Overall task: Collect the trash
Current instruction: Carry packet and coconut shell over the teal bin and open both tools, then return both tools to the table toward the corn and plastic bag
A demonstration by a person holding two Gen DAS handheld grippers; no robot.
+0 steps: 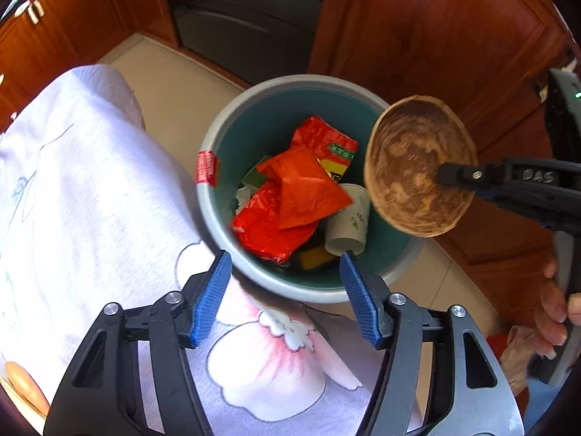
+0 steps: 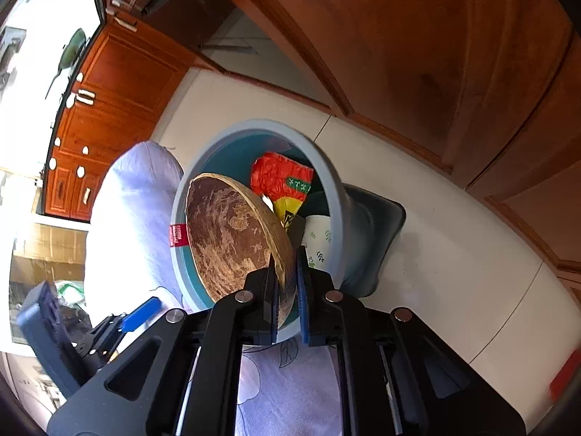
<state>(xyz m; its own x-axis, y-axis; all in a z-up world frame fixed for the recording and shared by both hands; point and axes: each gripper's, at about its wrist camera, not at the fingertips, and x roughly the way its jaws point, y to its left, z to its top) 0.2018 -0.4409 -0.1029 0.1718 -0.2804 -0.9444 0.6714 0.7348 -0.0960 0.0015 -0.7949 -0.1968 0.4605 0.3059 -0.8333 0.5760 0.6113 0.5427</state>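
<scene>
The right gripper (image 2: 287, 283) is clamped on the rim of a brown, mottled disposable bowl (image 1: 417, 170), holding it on edge, tilted, w/ its open face turned toward the left-wrist camera and its far edge hanging just over the rim of the trash bin (image 1: 290, 290). So the relation that matters: the bowl sits above and at the right-hand lip of the bin in the left wrist view, not yet clearly inside the opening; the bin mouth lies below and a bit left of it (in the right wrist view the bowl overlaps most of the bin's near side, so depth is hard to judge). A release now would probably drop it in, but a small shift toward the bin's centre looks safer, since the bowl is wide vs. the opening and could catch on the rim. The left gripper (image 1: 287, 283) stands open w/ nothing between its blue pads (image 1: 214, 290), hovering just above the bin's near rim; it's the nearer hand to the bin but idle. Inside the bin: red crumpled wrappers (image 1: 290, 200) and a white paper cup (image 1: 346, 225) lying on its side. The bin stands on a pale tiled floor (image 2: 454, 236), close to reddish wooden cabinets (image 1: 435, 36); a person's light floral-print clothing (image 1: 90, 200) fills the near left of the view.
</scene>
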